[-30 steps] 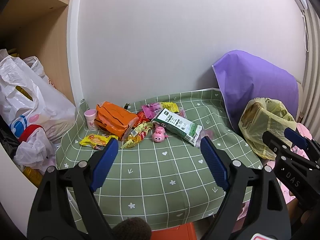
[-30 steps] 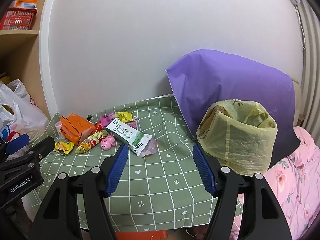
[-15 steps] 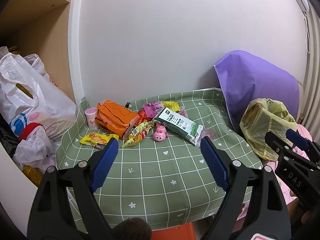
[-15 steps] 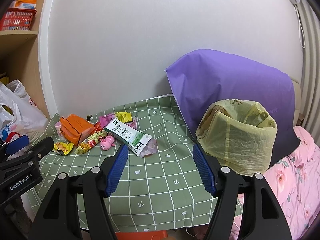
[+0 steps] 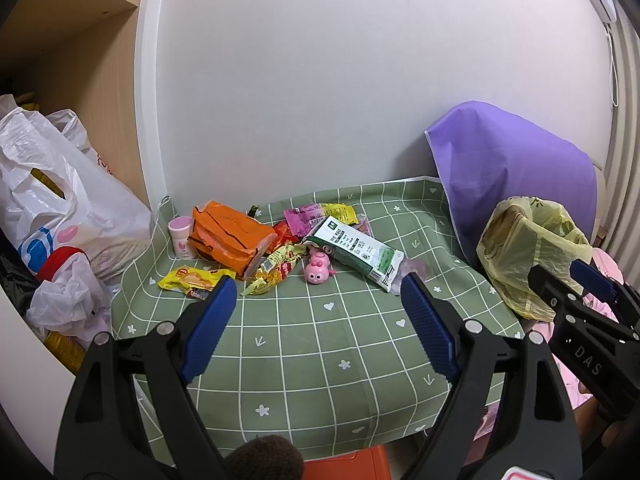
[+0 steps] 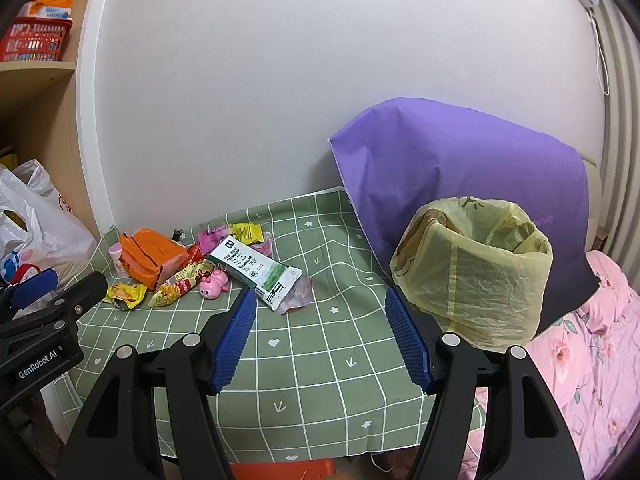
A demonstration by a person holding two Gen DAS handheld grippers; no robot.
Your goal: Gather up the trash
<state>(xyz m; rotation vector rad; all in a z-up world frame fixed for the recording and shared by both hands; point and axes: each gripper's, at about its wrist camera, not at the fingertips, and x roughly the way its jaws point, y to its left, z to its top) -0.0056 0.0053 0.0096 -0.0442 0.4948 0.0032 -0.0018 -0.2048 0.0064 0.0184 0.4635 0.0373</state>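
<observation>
Orange wrapper (image 5: 228, 236) among litter, well beyond open left tongs (image 5: 314, 308).

1. The left gripper (image 5: 316, 300) is matt black plastic; its fingers (image 5: 210, 322) wear ribbed blue pads, with bright metal rivets at the joints.
2. The right gripper (image 6: 320, 322) is built alike: matt black plastic, ribbed blue pads.
3. Beneath both, the counter (image 5: 320, 344) carries a matt green checked cloth, lightly creased.
4. Ahead of the left gripper, the orange packet (image 5: 228, 236) and yellow wrapper (image 5: 192, 278) are glossy crinkled film; the green-and-white pack (image 5: 356, 248) is smoother and glossy.
5. The pink toy (image 5: 316, 272) is shiny hard plastic.
6. Right of the right gripper, the yellow bag (image 6: 476, 268) is thin, translucent, wrinkled plastic.
7. Behind it, the purple sheet (image 6: 460, 160) is smooth with a faint sheen.
8. Far left, the shelf (image 5: 72, 4) is matt pale wood.
</observation>
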